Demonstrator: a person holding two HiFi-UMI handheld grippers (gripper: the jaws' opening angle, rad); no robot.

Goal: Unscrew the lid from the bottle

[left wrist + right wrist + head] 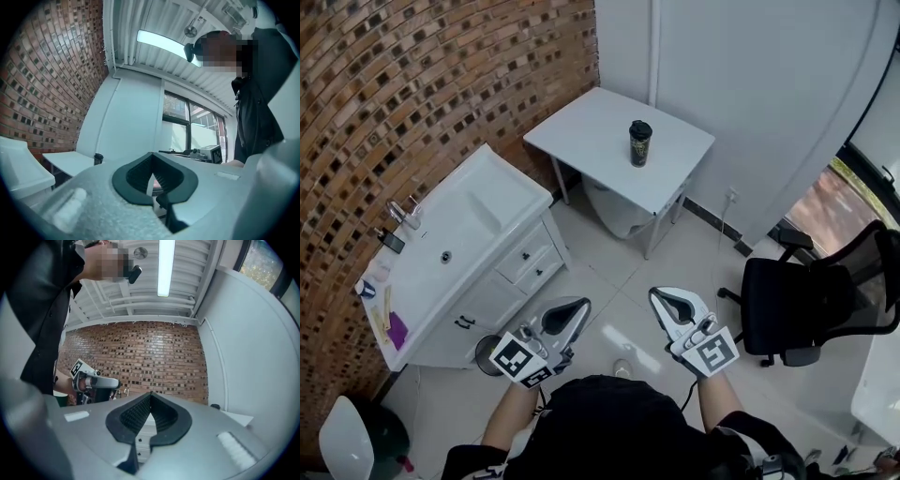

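Observation:
A dark bottle [639, 143] with a black lid stands upright on a small white table [591, 131] near the far wall. It shows small in the left gripper view as the bottle [98, 159], and only its lid [215, 406] peeks over the jaw in the right gripper view. My left gripper [581, 305] and right gripper [659, 295] are held close to my body over the floor, far short of the table. Both are shut with nothing between their tips.
A white washbasin cabinet [464, 248] stands against the brick wall at left, with small items on its rim. A black office chair [811, 305] is at right. A pale bin [614, 211] sits under the table. White tiled floor lies between me and the table.

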